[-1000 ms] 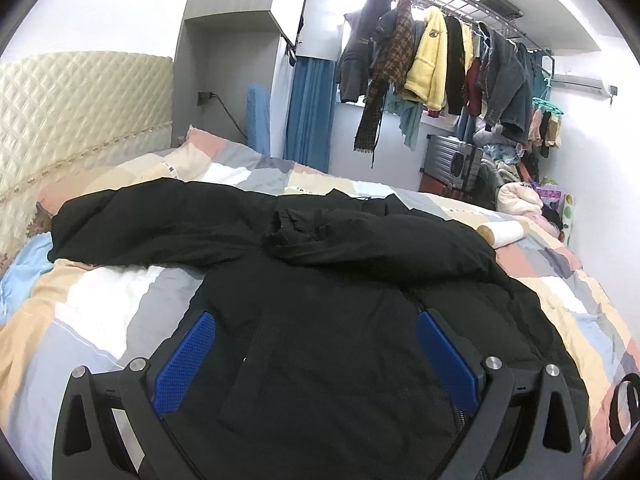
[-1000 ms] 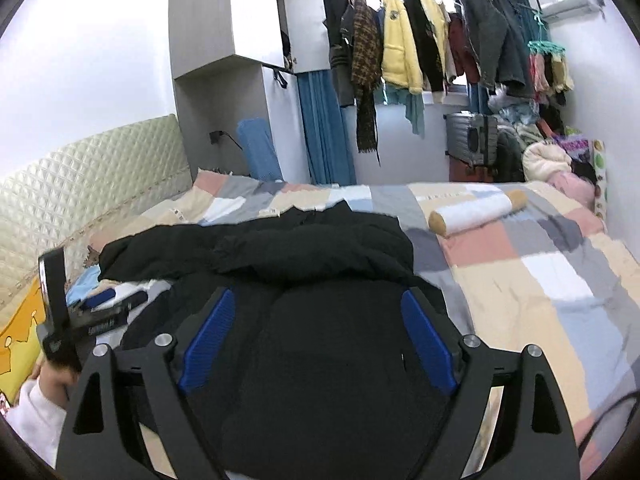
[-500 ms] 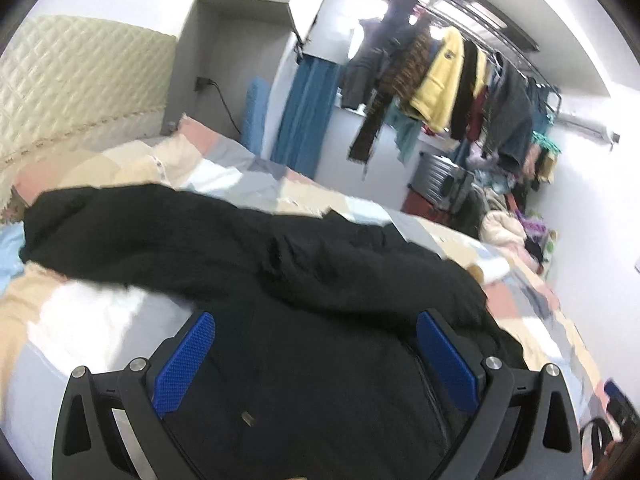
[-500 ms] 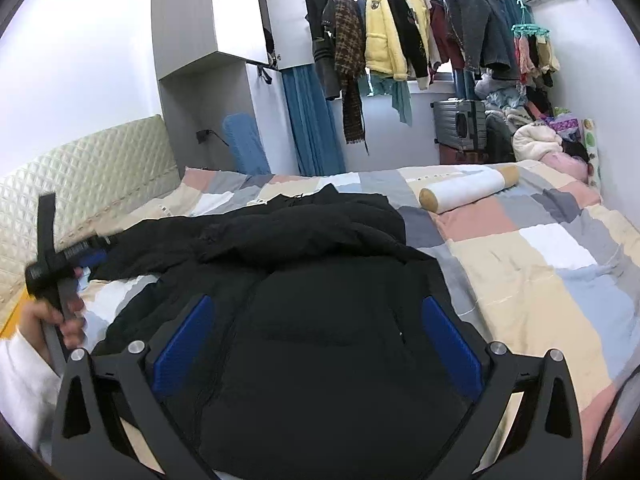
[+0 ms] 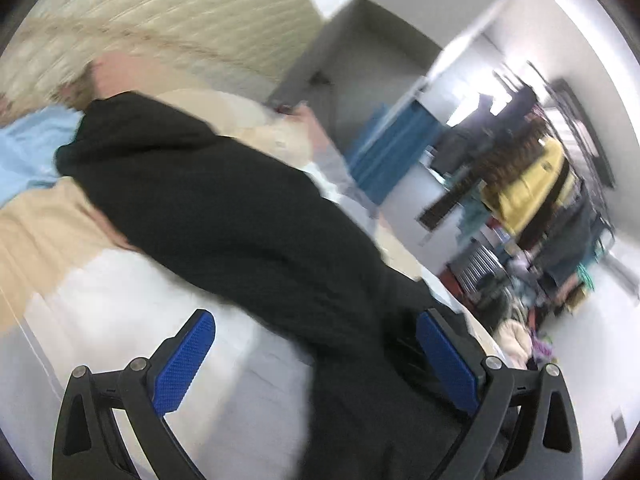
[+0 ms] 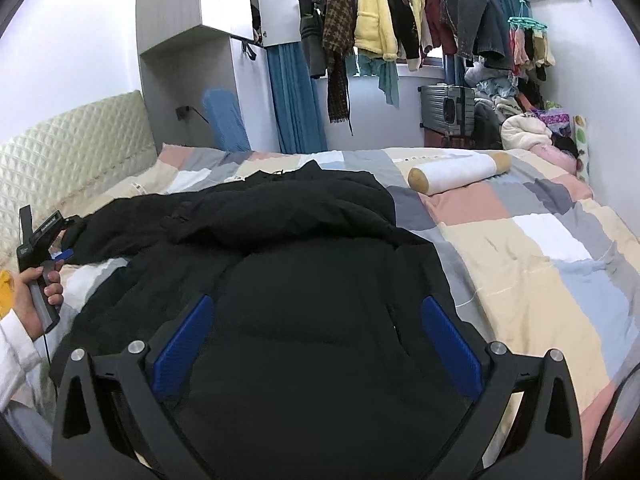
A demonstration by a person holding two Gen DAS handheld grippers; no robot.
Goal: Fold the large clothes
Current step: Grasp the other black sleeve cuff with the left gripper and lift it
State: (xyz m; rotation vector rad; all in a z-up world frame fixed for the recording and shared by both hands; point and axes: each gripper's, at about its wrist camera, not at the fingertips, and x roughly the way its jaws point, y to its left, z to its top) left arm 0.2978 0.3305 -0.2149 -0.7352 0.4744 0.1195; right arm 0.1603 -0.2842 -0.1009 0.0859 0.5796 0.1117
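A large black padded jacket (image 6: 304, 264) lies spread on the patchwork bed (image 6: 540, 264), one sleeve folded across its upper part. My right gripper (image 6: 316, 332) is open and empty above the jacket's lower body. My left gripper (image 5: 316, 356) is open and empty, tilted, over the outstretched left sleeve (image 5: 208, 192) near its cuff end; the view is blurred. The left gripper also shows in the right wrist view (image 6: 64, 246), held by a hand at the far left beside the sleeve's end.
A quilted cream headboard (image 6: 68, 148) lines the left side. A white bolster pillow (image 6: 460, 170) lies at the bed's far right. A rack of hanging clothes (image 6: 400, 20), a suitcase (image 6: 448, 110) and piled laundry stand behind the bed.
My left gripper has swung left and tilted, moving from over the jacket's body toward the end of the left sleeve. My right gripper has stayed open over the jacket's lower body.
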